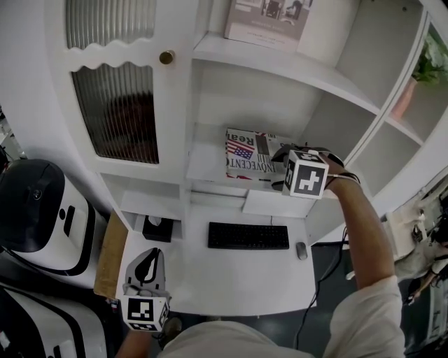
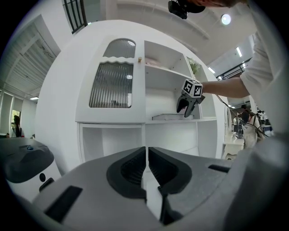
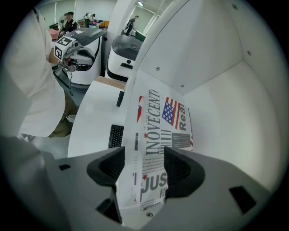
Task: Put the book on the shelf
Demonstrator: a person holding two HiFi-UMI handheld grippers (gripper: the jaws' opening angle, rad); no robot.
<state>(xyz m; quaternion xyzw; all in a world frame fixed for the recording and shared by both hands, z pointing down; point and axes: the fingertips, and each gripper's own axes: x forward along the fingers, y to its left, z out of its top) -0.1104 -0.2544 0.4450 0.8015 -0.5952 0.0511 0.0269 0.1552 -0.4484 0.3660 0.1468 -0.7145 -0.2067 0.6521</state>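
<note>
The book [image 1: 246,158], white with a flag and bold print, lies flat on the middle shelf [image 1: 207,165] of a white cabinet, spine toward the front edge. My right gripper [image 1: 281,159] is at the book's right end. In the right gripper view the book [image 3: 156,124] fills the wide gap of my right gripper [image 3: 144,166], with both pads against it. The left gripper view shows the book [image 2: 169,117] and the right gripper [image 2: 186,107] from below. My left gripper [image 1: 148,259] hangs low over the desk, jaws shut and empty [image 2: 147,169].
On the desk below are a black keyboard [image 1: 248,235] and a mouse [image 1: 301,250]. Another book [image 1: 266,21] stands on the upper shelf. A ribbed-glass door [image 1: 119,112] closes the left compartment. White machines [image 1: 38,210] stand at the left, a plant [image 1: 430,63] at the right.
</note>
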